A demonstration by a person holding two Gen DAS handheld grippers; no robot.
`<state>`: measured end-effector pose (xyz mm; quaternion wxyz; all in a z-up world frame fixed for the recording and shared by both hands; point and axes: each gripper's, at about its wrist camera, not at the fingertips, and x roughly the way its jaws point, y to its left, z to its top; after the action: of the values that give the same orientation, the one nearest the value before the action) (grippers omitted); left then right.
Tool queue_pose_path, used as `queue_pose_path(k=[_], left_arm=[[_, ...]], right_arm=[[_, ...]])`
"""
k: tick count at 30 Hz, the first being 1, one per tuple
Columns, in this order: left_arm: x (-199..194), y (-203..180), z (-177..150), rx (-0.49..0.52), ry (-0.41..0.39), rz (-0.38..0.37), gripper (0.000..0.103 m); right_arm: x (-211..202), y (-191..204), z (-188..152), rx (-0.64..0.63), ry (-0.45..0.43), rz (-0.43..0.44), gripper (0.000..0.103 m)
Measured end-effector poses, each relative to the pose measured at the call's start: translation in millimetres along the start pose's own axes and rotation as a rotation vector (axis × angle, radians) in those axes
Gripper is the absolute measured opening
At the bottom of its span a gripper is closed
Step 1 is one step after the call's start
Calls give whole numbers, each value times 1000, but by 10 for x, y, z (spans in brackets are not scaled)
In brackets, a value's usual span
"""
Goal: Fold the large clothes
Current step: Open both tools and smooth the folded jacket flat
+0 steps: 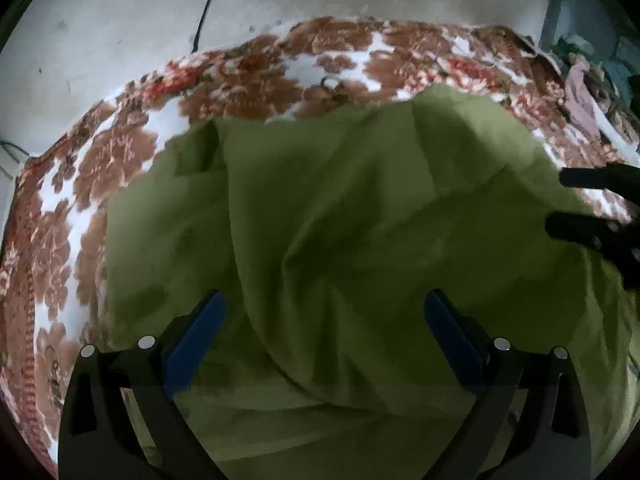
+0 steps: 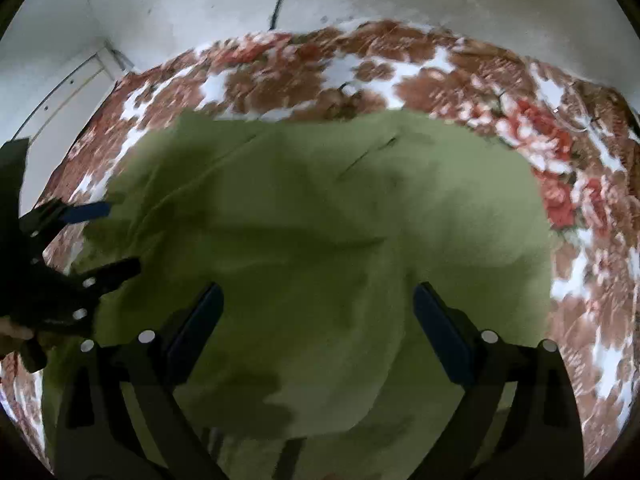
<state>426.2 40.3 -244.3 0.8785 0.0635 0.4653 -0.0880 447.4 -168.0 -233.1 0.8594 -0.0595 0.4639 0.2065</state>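
A big green cloth (image 1: 340, 220) is spread with soft wrinkles over a flowered blanket (image 1: 120, 152), filling the middle and bottom of both views. The left gripper (image 1: 325, 312) is seen at the bottom of its view, its jaws wide apart with only cloth below them and nothing pinched. The right gripper (image 2: 318, 304) is also held wide, with nothing gripped. A pale wall (image 1: 120, 8) with a dark cord (image 1: 208, 4) is seen at the top.
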Motion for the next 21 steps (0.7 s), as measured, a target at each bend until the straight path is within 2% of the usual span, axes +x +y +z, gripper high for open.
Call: queue_pose_path(k=[6, 14, 21], left_arm=[[226, 6, -128, -7, 32, 24, 98], [542, 78, -229, -60, 70, 37, 99], [608, 49, -243, -51, 68, 57, 99]], right_arm=[[309, 54, -226, 13, 93, -3, 94], [560, 63, -372, -43, 103, -45, 94], [682, 14, -416, -71, 94, -58, 98]])
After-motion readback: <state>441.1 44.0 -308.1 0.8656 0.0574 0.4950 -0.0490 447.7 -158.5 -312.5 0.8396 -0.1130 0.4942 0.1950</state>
